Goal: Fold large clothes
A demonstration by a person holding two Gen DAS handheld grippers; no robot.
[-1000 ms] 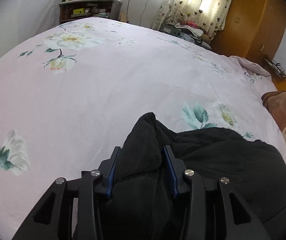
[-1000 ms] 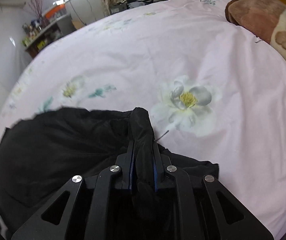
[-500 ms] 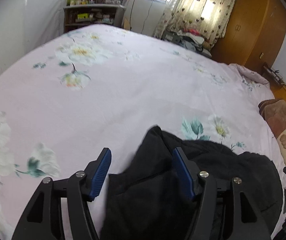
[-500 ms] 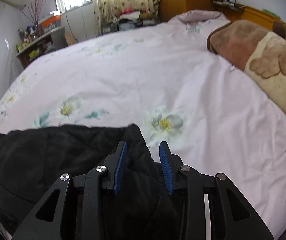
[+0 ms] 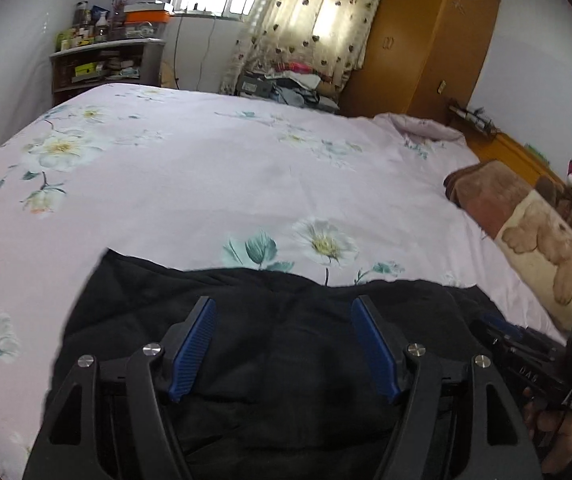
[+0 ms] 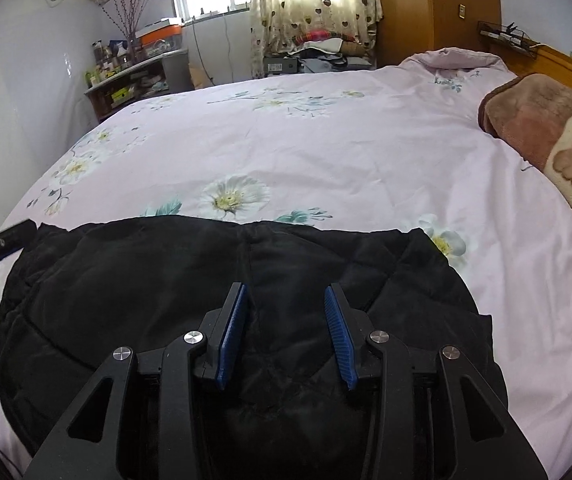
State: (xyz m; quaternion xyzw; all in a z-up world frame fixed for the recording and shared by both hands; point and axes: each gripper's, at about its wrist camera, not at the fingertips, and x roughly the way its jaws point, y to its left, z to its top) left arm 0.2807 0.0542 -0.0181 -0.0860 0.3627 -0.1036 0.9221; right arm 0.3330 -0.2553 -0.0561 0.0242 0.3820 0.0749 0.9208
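A black padded jacket lies folded on the near part of a pink flowered bed. It also shows in the right wrist view, with its far edge straight across the bedspread. My left gripper is open and empty, above the jacket's near left part. My right gripper is open and empty, above the jacket's middle seam. The right gripper's body shows at the right edge of the left wrist view.
A brown bear-print blanket lies at the bed's right side. A cluttered shelf, curtains and a wooden wardrobe stand beyond the far end. A wooden headboard runs along the right.
Both grippers have opened and let go of the jacket, then lifted and drawn back. The jacket has dropped and now lies flat on the bed.
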